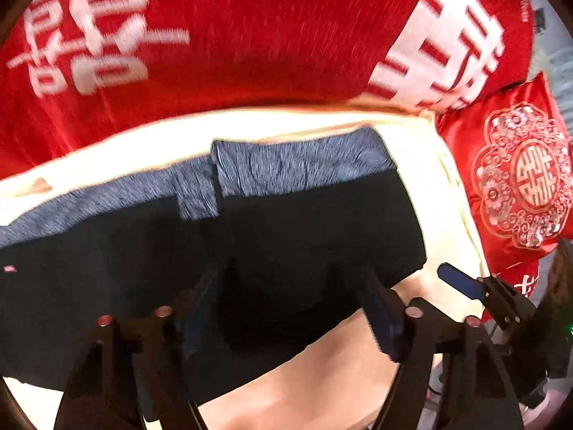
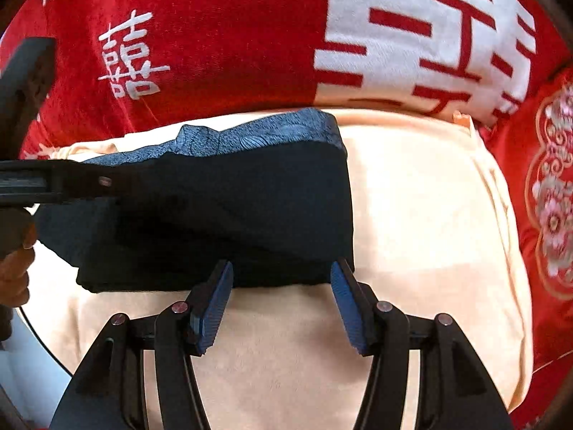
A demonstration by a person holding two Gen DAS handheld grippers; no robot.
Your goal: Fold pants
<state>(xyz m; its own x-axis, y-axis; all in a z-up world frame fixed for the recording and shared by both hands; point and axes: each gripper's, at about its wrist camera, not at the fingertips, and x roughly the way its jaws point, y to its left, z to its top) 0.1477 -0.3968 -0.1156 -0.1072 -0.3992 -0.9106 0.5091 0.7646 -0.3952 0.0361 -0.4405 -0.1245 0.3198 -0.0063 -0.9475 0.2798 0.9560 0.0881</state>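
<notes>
Pants (image 2: 229, 215) lay on the cream cloth (image 2: 412, 215), already doubled into a thick dark bundle w/ the blue-grey patterned waistband (image 2: 272, 132) at the far edge, next to the red blanket (image 2: 222, 43). Judging by that, most of the folding was done; prob. one last fold or a tidy-up was left. The left wrist view was blurred, so the fabric layers there were hard to read.

Your left tongs (image 1: 290, 286) were spread wide w/ dark fabric sitting between the fingers, not pinched as far as I could tell. Your right tongs (image 2: 281, 279) were wide too, holding nothing, tips at the near edge of the bundle towards its right corner; touching or just shy, couldn't tell.

Red embroidered cushion (image 1: 515, 179) sat off to the right, apart from the pants. No containers in either view, so nothing to report inside any.
</notes>
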